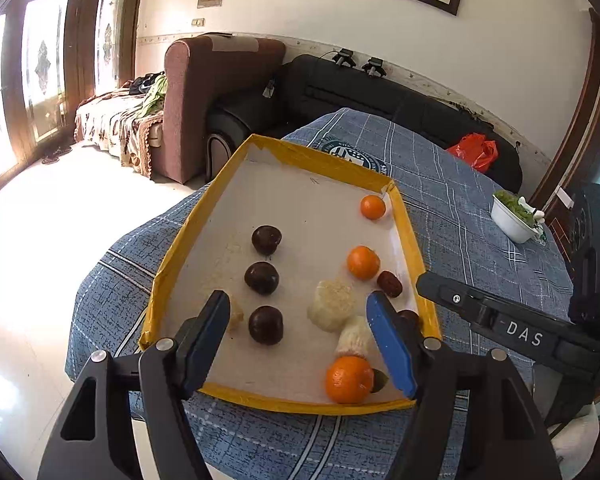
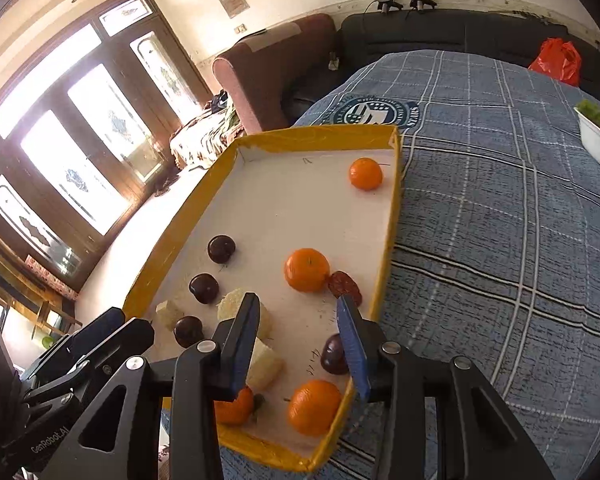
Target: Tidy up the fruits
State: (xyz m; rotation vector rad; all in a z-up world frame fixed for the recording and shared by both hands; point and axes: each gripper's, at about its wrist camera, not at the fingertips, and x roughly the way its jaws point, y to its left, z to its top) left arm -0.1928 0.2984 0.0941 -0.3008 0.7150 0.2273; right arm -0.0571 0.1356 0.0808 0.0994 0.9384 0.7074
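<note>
A yellow-rimmed white tray [image 1: 188,240] [image 2: 388,240] lies on a blue plaid cloth. In it are three dark plums [image 1: 262,278] [image 2: 204,288] in a row on the left, several oranges [image 1: 363,262] [image 2: 306,270], pale foam fruit sleeves [image 1: 332,304] [image 2: 264,364], a red date [image 1: 390,283] [image 2: 344,285] and another dark plum [image 2: 334,354] at the right wall. My left gripper [image 1: 296,336] is open and empty above the tray's near end. My right gripper [image 2: 300,340] is open and empty above the near right corner, and its body shows in the left wrist view [image 1: 512,324].
A white bowl of greens [image 1: 514,216] [image 2: 598,140] stands on the cloth to the right. A red bag [image 1: 476,152] [image 2: 558,60] lies on a black sofa behind. A brown sofa and glass doors stand at the left.
</note>
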